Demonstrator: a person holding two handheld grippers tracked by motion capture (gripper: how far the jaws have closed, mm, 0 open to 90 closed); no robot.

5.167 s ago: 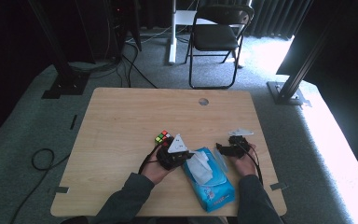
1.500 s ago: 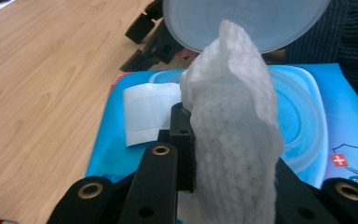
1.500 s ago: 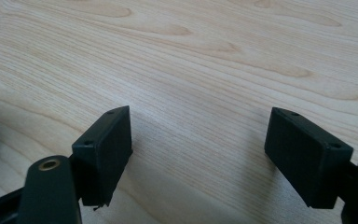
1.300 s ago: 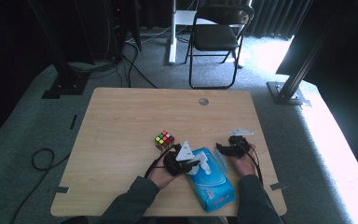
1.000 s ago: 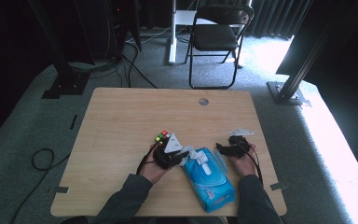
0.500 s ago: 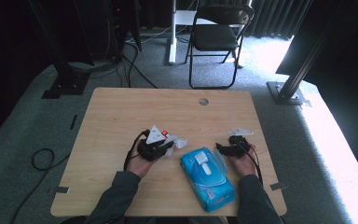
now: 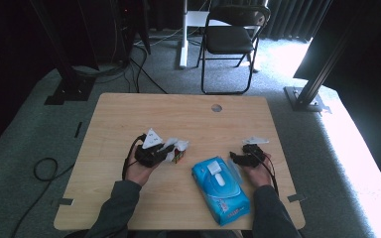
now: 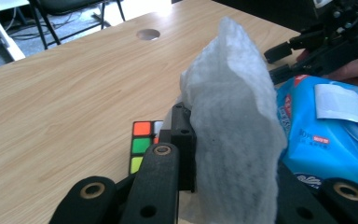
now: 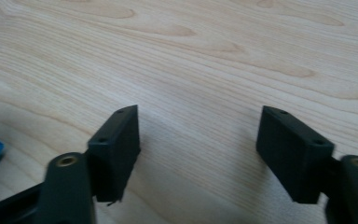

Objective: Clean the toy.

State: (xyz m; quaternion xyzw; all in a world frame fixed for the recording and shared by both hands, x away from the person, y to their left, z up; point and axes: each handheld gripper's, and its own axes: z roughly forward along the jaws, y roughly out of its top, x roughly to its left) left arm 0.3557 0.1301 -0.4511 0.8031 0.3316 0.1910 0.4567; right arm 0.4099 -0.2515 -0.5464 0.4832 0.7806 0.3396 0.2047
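Left tool [image 7: 171,150] is clenched on a white wipe [image 8: 233,135], which stands up between its jaws just above the cube [image 7: 179,156], left of the blue pack [image 7: 221,190] on the tabletop [image 7: 188,114]. Right tool [image 9: 198,144] is released, jaws wide apart over bare wood, resting just beside the pack's right upper corner. Pack lies flat near the front edge, its flap [image 7: 215,168] facing up.
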